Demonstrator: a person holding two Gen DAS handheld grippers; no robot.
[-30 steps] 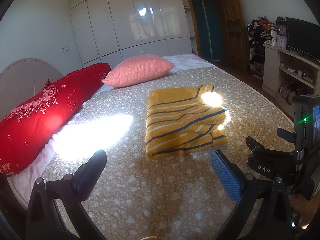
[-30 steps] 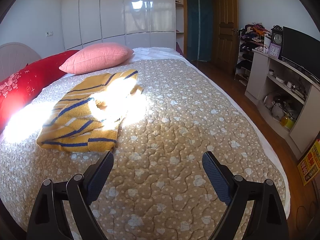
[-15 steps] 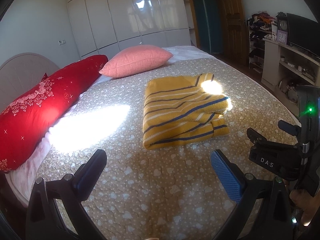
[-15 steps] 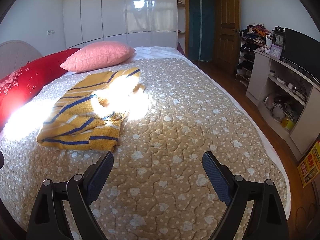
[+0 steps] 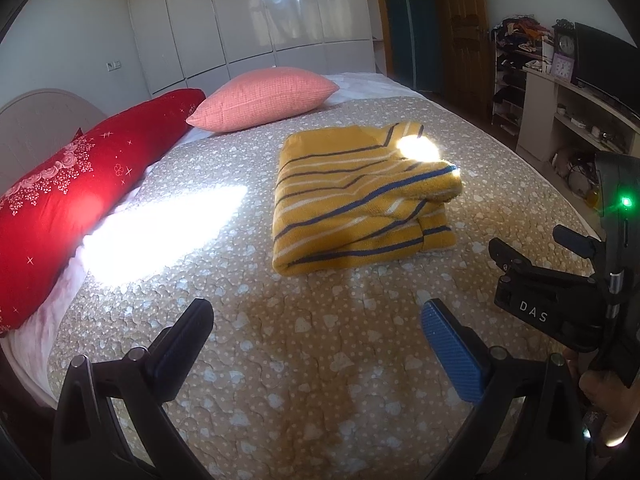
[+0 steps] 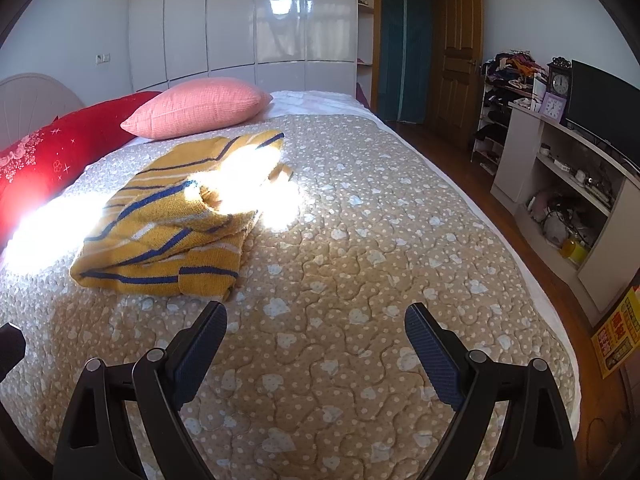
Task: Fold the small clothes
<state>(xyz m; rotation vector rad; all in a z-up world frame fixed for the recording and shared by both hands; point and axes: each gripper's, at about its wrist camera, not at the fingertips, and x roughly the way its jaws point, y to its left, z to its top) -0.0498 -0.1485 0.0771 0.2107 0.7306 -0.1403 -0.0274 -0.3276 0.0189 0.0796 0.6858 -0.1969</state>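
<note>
My left gripper (image 5: 316,334) hangs above the tan quilted bedspread with white hearts (image 5: 320,360), its fingers spread wide and holding nothing. My right gripper (image 6: 316,330) is likewise spread apart and empty over the same bedspread. The folded mustard-yellow knitted sweater with blue and white stripes (image 5: 360,208) lies flat ahead of my left gripper, well apart from its tips; from my right gripper it sits ahead and to the left (image 6: 176,224), a bright patch of sunlight on its far part. Beyond the sweater rest a pink textured pillow (image 5: 264,98) and, further left, a long red embroidered bolster (image 5: 80,184).
</note>
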